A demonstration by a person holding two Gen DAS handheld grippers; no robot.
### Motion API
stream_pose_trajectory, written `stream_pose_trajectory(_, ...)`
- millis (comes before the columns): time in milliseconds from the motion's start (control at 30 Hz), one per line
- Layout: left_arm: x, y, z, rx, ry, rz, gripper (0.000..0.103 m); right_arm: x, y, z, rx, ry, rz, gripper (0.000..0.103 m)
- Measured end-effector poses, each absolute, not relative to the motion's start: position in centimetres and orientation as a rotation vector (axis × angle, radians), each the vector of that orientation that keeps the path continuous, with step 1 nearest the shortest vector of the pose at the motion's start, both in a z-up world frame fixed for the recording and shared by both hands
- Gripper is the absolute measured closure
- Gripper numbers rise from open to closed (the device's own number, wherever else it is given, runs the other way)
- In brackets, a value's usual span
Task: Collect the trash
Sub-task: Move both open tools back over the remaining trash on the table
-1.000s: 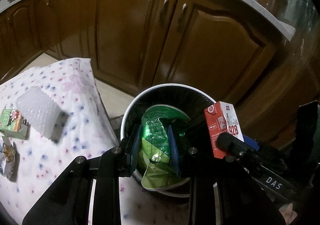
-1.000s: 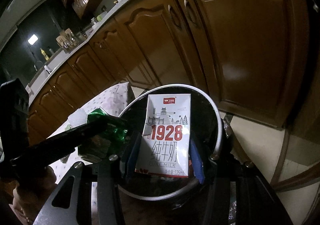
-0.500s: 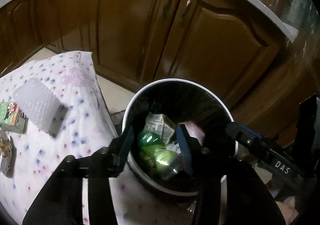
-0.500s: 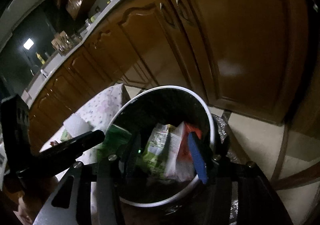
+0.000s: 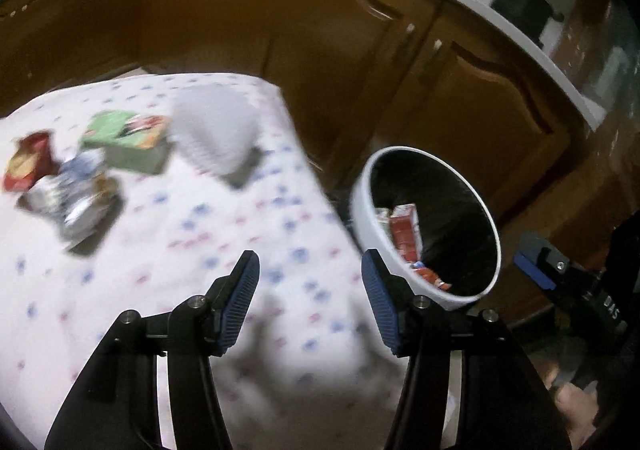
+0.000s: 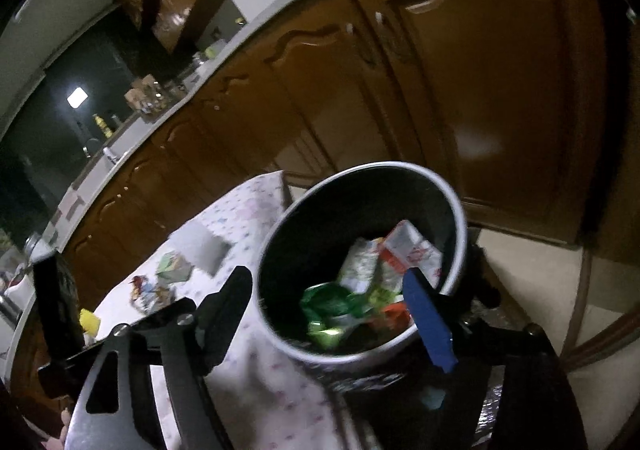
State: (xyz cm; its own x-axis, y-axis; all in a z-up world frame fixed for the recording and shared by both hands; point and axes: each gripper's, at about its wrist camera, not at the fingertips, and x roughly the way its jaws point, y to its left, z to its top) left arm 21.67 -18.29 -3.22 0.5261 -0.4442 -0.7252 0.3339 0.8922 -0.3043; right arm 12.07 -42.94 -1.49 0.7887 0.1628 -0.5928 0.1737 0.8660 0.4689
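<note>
Both grippers empty — jaws just opened, nothing between them.
Left gripper (image 5: 310, 300) low centre over the tablecloth (image 5: 168, 274); green carton (image 5: 126, 141) and wrappers (image 5: 76, 197) upper left, bin (image 5: 434, 228) at right — best to straddle one piece squarely.

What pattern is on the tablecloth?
White tablecloth with small blue and pink dots; left wrist view.

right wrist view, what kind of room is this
Most likely a home kitchen: a long run of brown wooden cabinet doors under a pale countertop, bottles and jars along the counter, and a white-rimmed trash bin beside a cloth-covered table.
</note>
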Motion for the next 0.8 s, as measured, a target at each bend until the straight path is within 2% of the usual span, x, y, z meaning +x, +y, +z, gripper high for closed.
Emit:
stream_pose_trajectory(200,20.2,-12.5,-2.9,-0.196,0.876,-0.392,0.046,11.9,-37.9,-1.2,0.504,0.674,0.086,0.016)
stream_pose_trajectory(800,20.3,-0.1,-4.6,-0.327,0.886,-0.192,0.046,16.0,-26.7,-3.0,0.439,0.773,0.275,0.016)
